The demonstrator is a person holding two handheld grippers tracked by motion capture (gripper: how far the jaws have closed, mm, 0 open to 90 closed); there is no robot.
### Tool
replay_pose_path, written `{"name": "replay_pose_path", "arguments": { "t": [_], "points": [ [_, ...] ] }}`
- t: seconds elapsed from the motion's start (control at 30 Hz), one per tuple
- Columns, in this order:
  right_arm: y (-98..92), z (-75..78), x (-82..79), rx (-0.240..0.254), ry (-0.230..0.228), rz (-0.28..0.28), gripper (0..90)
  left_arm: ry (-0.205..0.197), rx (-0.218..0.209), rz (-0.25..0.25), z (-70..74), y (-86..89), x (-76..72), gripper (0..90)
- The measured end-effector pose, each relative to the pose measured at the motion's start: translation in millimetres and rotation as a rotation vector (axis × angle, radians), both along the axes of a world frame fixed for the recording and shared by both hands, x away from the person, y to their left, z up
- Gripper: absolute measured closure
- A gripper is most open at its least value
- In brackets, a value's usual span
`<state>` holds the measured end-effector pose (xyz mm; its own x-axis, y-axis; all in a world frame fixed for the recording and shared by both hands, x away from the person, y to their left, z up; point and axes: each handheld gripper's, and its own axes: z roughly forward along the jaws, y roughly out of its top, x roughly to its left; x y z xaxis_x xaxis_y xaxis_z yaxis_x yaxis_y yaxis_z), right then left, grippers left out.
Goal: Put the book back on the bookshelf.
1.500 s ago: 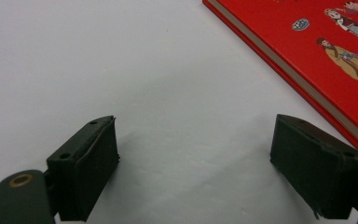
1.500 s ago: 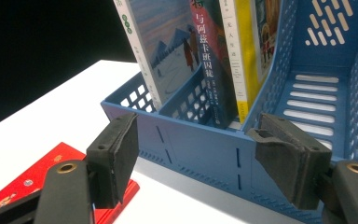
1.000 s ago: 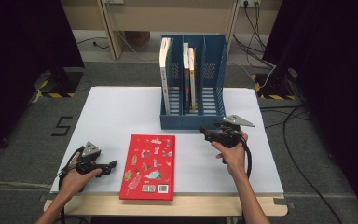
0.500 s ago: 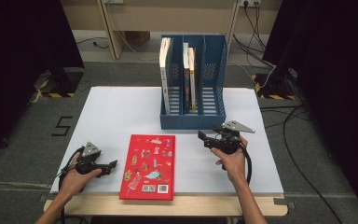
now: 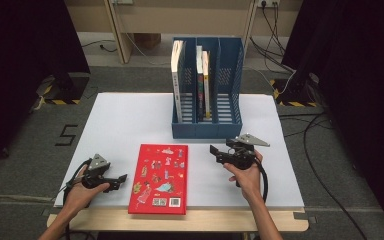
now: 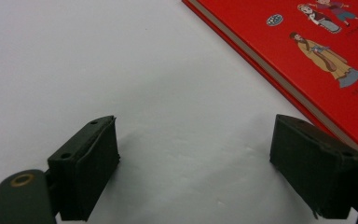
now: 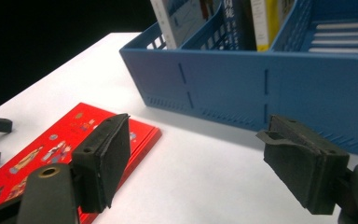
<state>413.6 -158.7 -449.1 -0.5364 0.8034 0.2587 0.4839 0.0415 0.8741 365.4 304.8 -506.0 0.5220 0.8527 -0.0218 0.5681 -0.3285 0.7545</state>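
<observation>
Progress looks early: red book (image 5: 159,177) lies flat on the white surface (image 5: 125,125), in front of the blue file rack (image 5: 208,127), untouched. Left claw (image 5: 122,177) and right claw (image 5: 214,150) flank it, both apart and empty. Gripping, lifting and slotting it remain.

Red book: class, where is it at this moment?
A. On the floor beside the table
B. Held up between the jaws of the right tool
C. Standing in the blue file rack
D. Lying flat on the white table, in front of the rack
D. The red book lies cover-up on the white table, on the near side of the blue rack, and both tools are beside it with nothing between their jaws.
</observation>
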Motion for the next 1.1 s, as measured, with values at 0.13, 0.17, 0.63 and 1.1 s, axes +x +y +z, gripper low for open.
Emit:
{"name": "replay_pose_path", "arguments": {
  "t": [0.13,0.17,0.63,1.1],
  "points": [
    [6.6,-5.7,-4.5,0.010,0.024,0.015,23.2,0.002,0.003,-0.003,0.2,-0.7,-0.7,14.4],
    [9.4,-6.7,-5.8,0.001,0.031,0.023,22.6,0.001,0.003,-0.006,0.2,-0.8,-0.9,14.4],
    [34.3,-18.2,-17.2,-0.003,0.074,0.091,20.3,-0.001,0.007,-0.011,0.2,-2.3,-2.6,14.4],
    [56.5,-29.6,-17.9,-0.005,0.129,0.144,21.0,0.003,0.003,-0.064,0.1,-14.2,-7.0,13.8]
  ]
}}
